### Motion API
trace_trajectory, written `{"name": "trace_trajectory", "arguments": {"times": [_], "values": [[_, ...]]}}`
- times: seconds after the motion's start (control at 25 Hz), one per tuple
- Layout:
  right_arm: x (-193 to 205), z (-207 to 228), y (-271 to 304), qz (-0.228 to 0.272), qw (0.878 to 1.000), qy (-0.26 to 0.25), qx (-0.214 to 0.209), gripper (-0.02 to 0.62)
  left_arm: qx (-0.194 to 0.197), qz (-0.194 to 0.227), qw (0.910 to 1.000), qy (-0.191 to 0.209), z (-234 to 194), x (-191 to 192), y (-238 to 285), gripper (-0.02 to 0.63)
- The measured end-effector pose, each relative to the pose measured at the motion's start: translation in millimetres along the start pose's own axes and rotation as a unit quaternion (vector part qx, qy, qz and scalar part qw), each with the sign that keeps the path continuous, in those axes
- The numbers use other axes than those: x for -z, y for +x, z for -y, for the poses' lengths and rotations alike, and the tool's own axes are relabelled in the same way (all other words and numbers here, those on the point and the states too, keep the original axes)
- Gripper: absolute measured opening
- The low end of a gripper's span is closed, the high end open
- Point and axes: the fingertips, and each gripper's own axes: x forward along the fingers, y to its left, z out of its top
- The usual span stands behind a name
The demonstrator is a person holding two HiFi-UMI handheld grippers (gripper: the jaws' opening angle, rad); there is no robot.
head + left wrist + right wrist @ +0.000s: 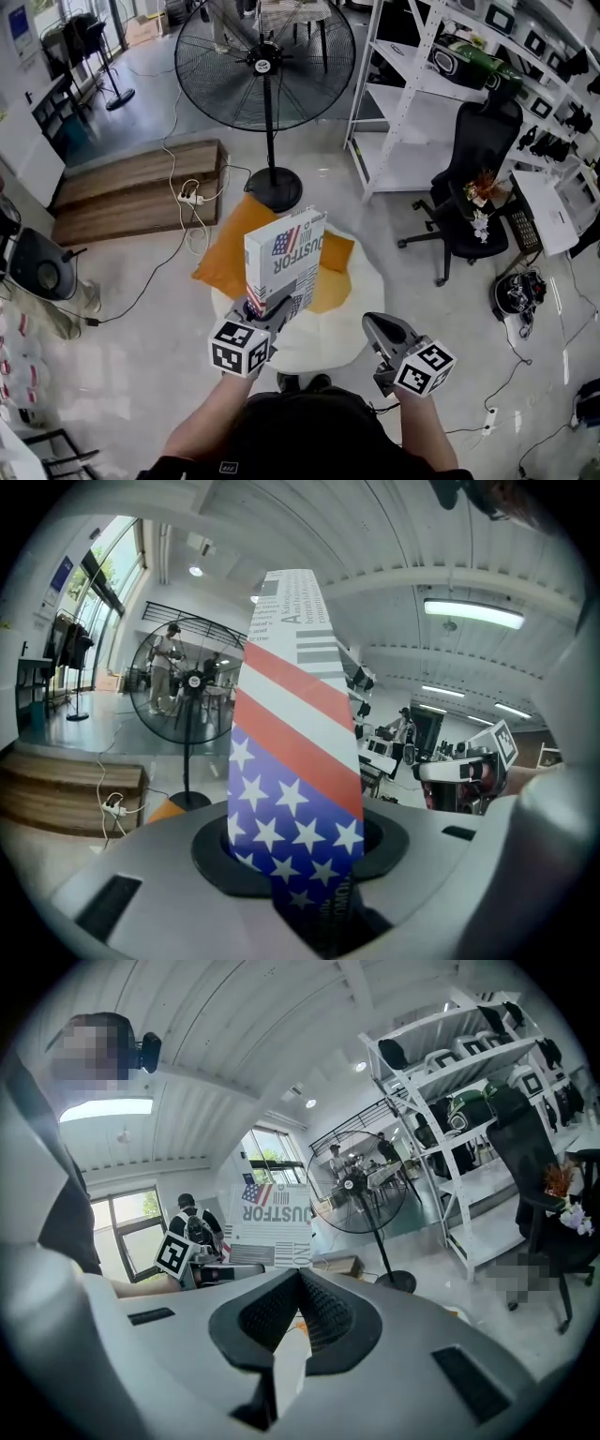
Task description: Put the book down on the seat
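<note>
The left gripper (275,311) is clamped on the bottom edge of the book (284,257), its jaws pinching the cover with the stars and stripes, so the book stands upright and a little tilted above the jaws rather than lying flat. That grip low on the book looks chosen to leave the wide face free to be lowered onto a surface. The book hangs in the air directly over the seat (362,281), a round white cushion on the floor, and no view shows it touching the seat. Two orange pillows (228,246) lie across the seat from 9 to 1 o'clock, leaving bare white at 3 to 6 o'clock, which I judge the likeliest spot to lay it. The right gripper (373,324) waits at 4 o'clock from the book, its jaws together on nothing, apparently kept aside because one gripper is enough. A standing fan (265,61) is at 12 o'clock, well apart from the seat.
</note>
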Motion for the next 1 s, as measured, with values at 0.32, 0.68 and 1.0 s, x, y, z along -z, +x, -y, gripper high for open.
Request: {"name": "trace_trajectory", "arguments": {"times": [0.32,0.68,1.0], "values": [[5,34,-25,0.016,0.999,0.021,-0.021,0.015,-0.005,-0.029,0.9995,0.011,41,-2,22,0.161],[37,64,-45,-0.003,0.999,0.054,-0.007,0.015,-0.001,-0.049,0.9988,0.003,61,15,38,0.160],[39,77,-10,-0.031,0.998,0.058,0.008,0.015,0.014,-0.058,0.9980,-0.018,30,22,62,0.160]]}}
